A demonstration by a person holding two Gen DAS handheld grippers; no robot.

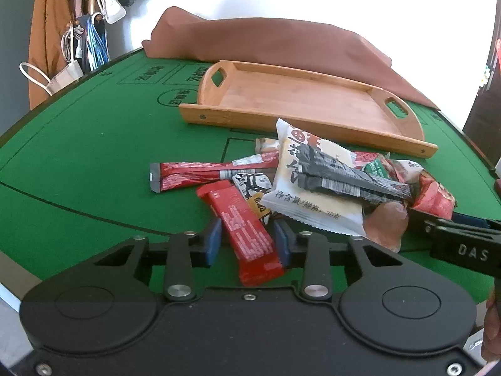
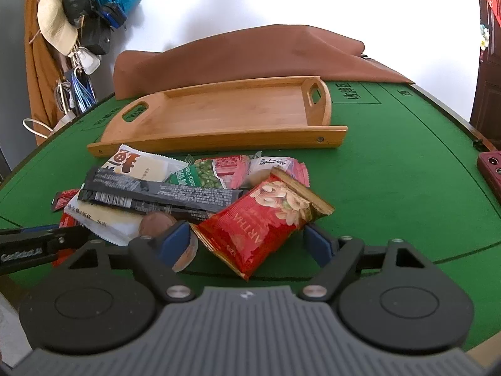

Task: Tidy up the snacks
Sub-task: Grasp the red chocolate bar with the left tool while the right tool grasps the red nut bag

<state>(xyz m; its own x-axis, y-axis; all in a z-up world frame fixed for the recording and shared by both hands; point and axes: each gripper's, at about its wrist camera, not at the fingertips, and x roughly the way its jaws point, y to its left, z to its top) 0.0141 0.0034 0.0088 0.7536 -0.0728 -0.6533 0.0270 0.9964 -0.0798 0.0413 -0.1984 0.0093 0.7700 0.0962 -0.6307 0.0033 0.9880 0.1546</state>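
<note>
Snack pile (image 1: 313, 175) on green surface (image 1: 78, 156), near side of empty wooden tray (image 1: 300, 100). Left tongs (image 1: 247, 242) narrow, pads touching a red bar wrapper (image 1: 247, 235). Right tongs (image 2: 247, 241) wider, around a red nut pkt (image 2: 263, 222); contact w/ pads unclear.

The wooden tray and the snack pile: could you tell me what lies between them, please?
Only a narrow strip of bare green felt separates the wooden tray from the snack pile, clearest in the right wrist view.
</note>
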